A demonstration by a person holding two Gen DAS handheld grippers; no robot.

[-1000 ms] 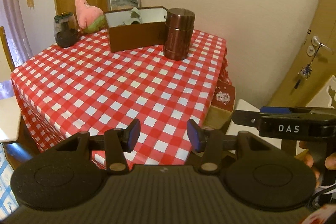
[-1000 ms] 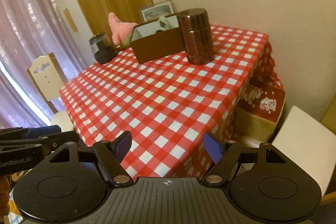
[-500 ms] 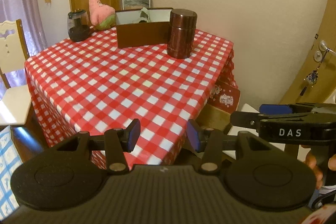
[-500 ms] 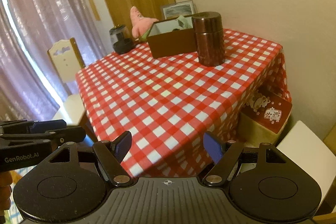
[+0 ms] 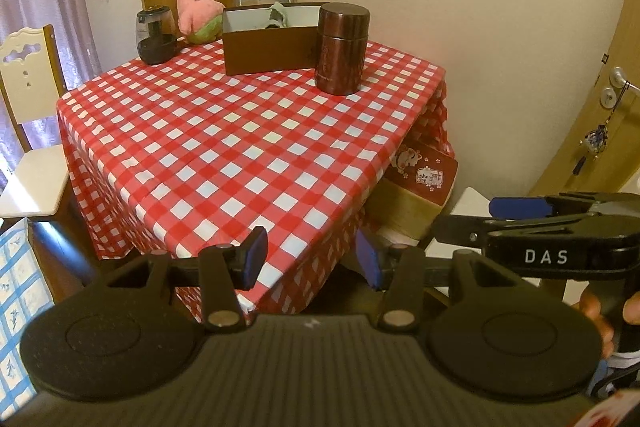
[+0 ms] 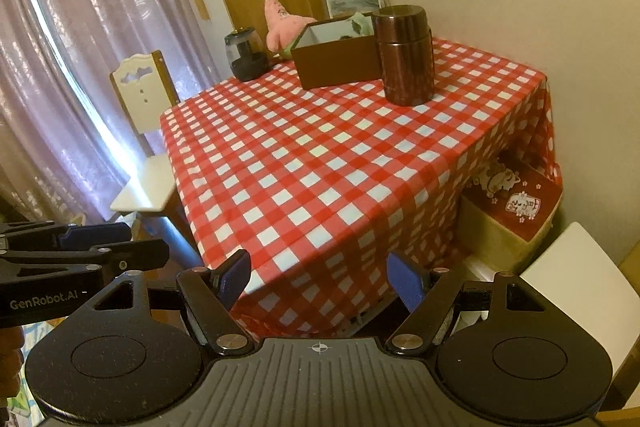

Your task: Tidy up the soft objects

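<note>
A pink star plush point(image 5: 197, 11) point(image 6: 285, 23) leans at the far left of the table, behind a brown open box point(image 5: 269, 45) point(image 6: 335, 55). A small soft toy point(image 5: 276, 15) point(image 6: 359, 23) lies inside the box. My left gripper point(image 5: 309, 259) is open and empty, off the table's near corner. My right gripper point(image 6: 319, 278) is open and empty, also short of the near corner. Each gripper shows at the edge of the other's view.
A brown metal canister point(image 5: 342, 47) point(image 6: 405, 54) stands beside the box. A dark glass jar point(image 5: 155, 35) point(image 6: 245, 54) sits at the far left. The table has a red checked cloth point(image 5: 248, 131). White chairs point(image 5: 28, 131) point(image 6: 148, 147) stand left; a red box point(image 5: 424, 175) sits under the right side.
Both grippers have pulled back from the table and risen slightly, so the near corner and the chairs now show. Both stay open.
</note>
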